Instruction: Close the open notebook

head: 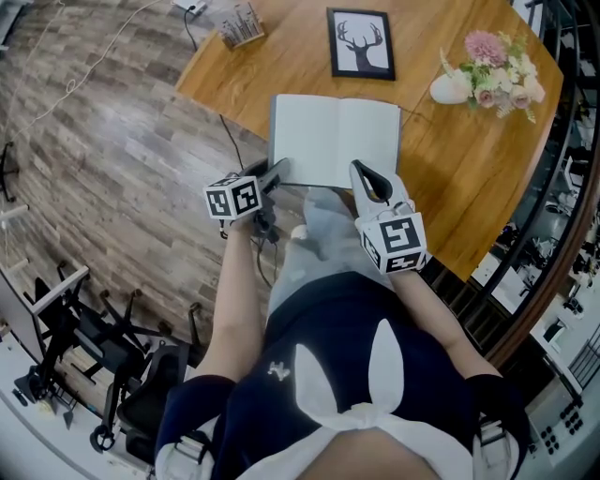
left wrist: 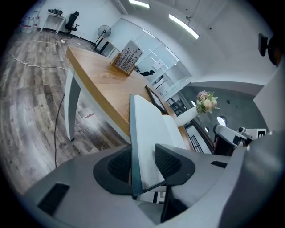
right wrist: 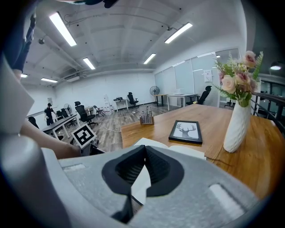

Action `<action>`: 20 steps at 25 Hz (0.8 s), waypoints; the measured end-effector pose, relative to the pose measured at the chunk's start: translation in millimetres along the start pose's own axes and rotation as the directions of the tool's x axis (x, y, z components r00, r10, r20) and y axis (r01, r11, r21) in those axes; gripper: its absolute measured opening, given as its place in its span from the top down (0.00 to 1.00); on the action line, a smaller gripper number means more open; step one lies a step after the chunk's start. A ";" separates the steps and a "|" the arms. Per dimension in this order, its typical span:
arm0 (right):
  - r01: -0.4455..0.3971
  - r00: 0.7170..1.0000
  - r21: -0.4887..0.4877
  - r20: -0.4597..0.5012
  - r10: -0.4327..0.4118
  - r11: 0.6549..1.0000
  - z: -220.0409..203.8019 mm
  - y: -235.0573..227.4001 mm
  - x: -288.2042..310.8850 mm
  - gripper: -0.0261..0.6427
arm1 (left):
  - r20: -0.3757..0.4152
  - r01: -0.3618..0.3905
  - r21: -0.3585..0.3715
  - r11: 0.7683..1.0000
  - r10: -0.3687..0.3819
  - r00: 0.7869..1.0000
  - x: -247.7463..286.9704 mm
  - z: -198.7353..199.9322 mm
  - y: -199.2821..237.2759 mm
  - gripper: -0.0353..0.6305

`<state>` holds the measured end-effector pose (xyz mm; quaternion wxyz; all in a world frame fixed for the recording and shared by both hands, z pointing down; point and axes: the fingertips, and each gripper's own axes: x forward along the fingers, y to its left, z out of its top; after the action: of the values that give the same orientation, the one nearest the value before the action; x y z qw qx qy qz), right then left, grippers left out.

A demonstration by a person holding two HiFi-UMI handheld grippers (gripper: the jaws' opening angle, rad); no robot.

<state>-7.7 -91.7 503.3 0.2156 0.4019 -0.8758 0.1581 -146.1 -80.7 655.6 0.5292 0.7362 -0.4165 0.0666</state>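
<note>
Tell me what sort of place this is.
Probably an open-plan office or lab: office chairs at rows of desks, ceiling strip lights and glass partitions lie beyond the wooden table.

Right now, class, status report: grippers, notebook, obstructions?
Left hand-held gripper clamped on notebook, left half. Right hand-held gripper shut, over right page. Notebook lies open. Nothing in the way.

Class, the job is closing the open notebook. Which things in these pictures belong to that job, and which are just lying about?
Belongs to the job: notebook; left tongs, clamped on its left cover; right tongs, at its right page.
Just lying about: framed deer picture; vase of flowers; pen stand.
</note>
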 end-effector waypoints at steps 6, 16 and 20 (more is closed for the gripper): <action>-0.008 1.000 -0.007 -0.003 0.008 1.000 1.7 2.3 -0.2 0.96 | 0.012 -0.003 -0.009 1.000 0.003 1.000 -6.3 5.4 -4.0 0.79; -0.006 1.000 -0.018 0.005 0.006 1.000 2.0 5.9 -2.6 0.96 | 0.028 -0.009 0.016 1.000 0.009 1.000 -11.9 9.8 -12.9 0.82; 0.005 1.000 -0.015 0.003 -0.005 1.000 2.3 5.0 -4.1 0.96 | 0.026 -0.019 0.036 0.999 0.018 0.999 -14.3 13.2 -18.7 0.83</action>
<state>-9.8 -86.9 498.8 0.2177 0.4026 -0.8763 0.1504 -147.1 -82.2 628.6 0.5095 0.7427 -0.4289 0.0695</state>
